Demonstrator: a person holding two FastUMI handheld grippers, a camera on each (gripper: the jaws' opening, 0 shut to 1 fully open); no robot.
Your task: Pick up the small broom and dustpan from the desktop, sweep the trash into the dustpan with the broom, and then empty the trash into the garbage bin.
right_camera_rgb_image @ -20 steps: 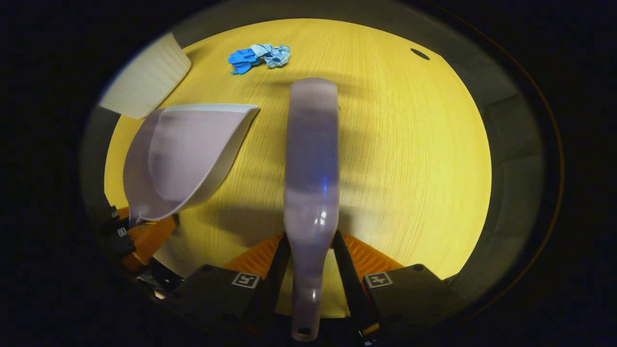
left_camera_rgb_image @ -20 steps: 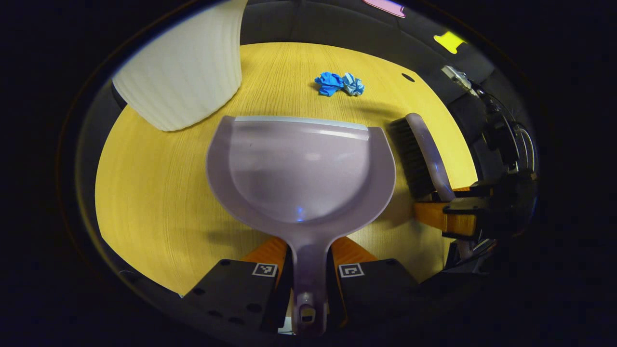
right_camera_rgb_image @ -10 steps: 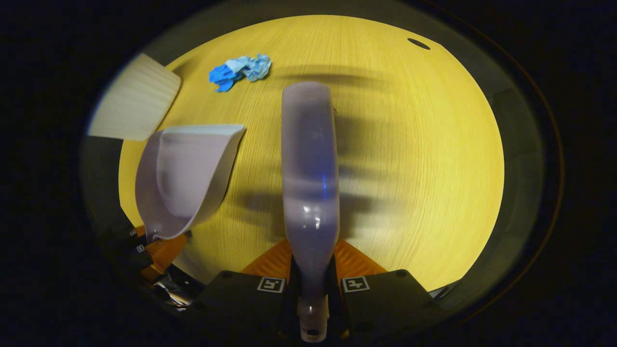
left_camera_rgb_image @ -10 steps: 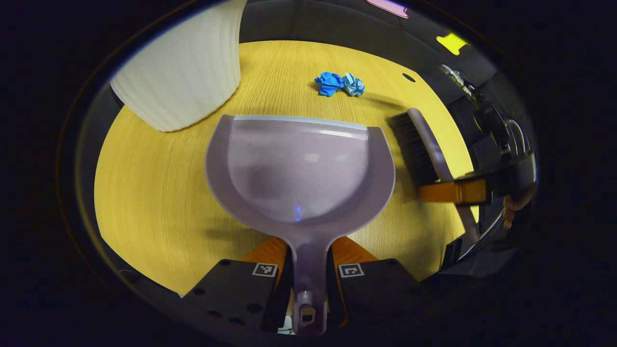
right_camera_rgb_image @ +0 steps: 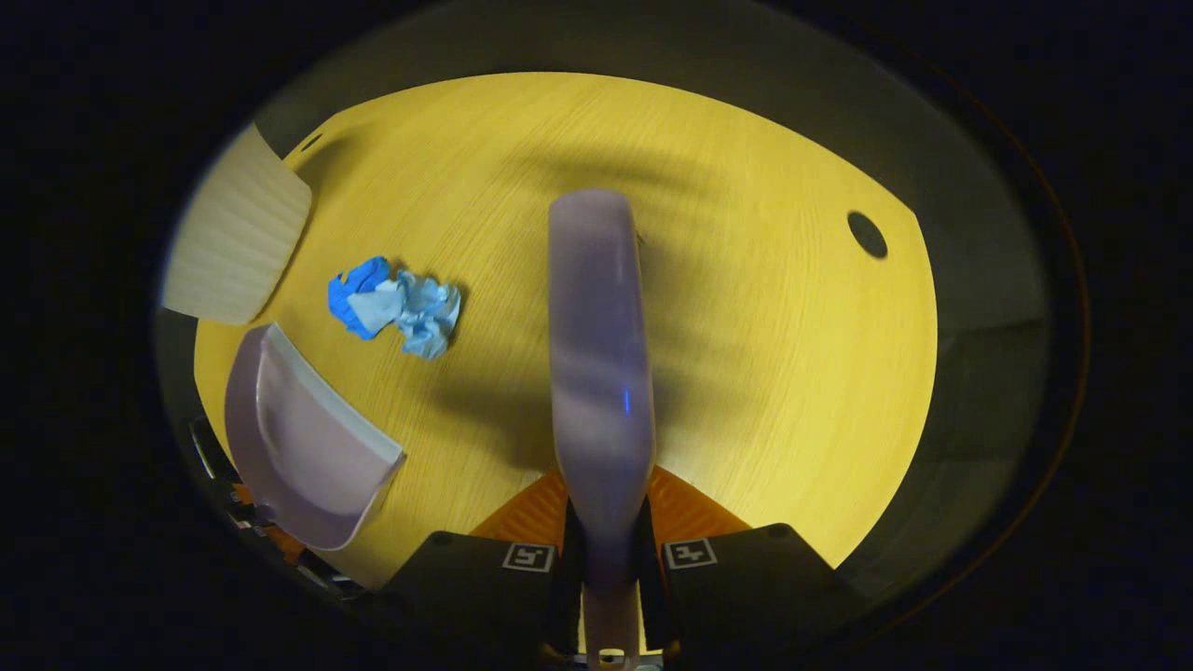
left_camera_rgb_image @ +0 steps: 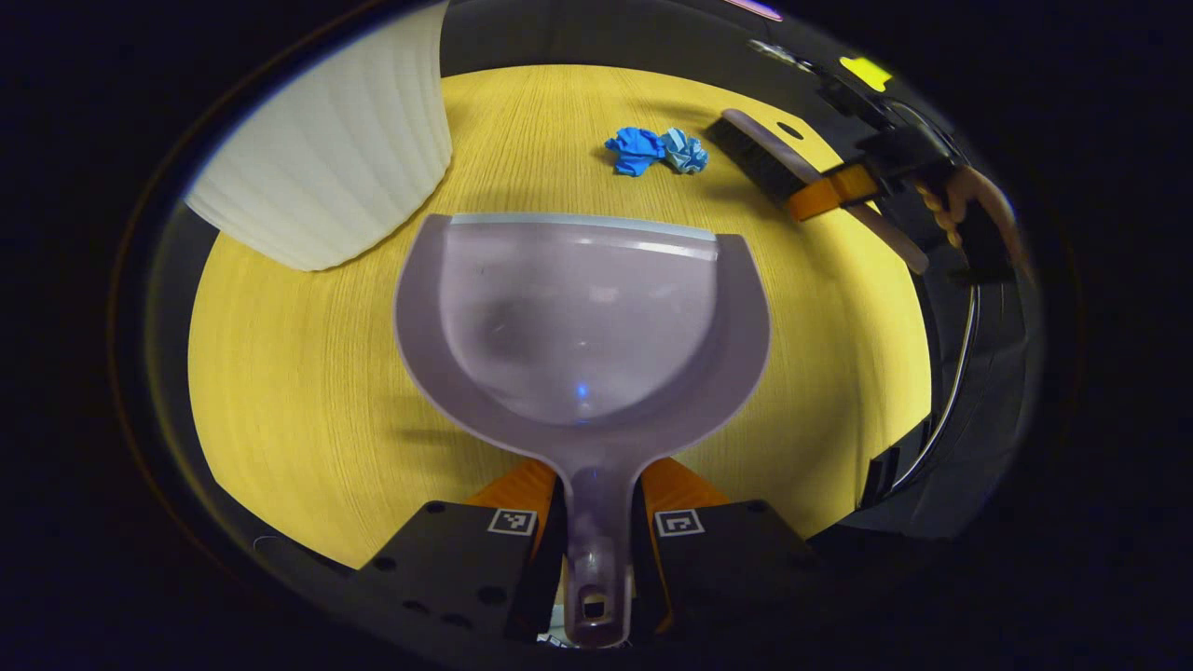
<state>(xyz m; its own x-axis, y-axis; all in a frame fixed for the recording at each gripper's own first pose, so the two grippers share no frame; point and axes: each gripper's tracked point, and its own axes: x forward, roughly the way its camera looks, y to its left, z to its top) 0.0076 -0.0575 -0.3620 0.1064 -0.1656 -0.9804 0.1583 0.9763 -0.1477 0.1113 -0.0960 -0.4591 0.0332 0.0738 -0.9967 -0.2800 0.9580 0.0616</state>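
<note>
Yellow wood tabletop [left_camera_rgb_image: 308, 373], white ribbed garbage bin [left_camera_rgb_image: 326, 168] at the back left. Left claw [left_camera_rgb_image: 596, 522] pinches the dustpan [left_camera_rgb_image: 582, 317] handle, right claw [right_camera_rgb_image: 610, 559] clamps the broom [right_camera_rgb_image: 596, 345], which has just swung up beside the blue trash [left_camera_rgb_image: 657, 151], so sweeping looks next.

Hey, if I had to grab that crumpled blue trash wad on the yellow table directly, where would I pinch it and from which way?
Probably from above, across the narrow waist where the crumpled blue wad joins its darker and paler halves. It lies low and flat on the yellow wooden table, so a side approach would likely just push it. The ribbed white bin and the lilac plastic dustpan stand apart from it.
</note>
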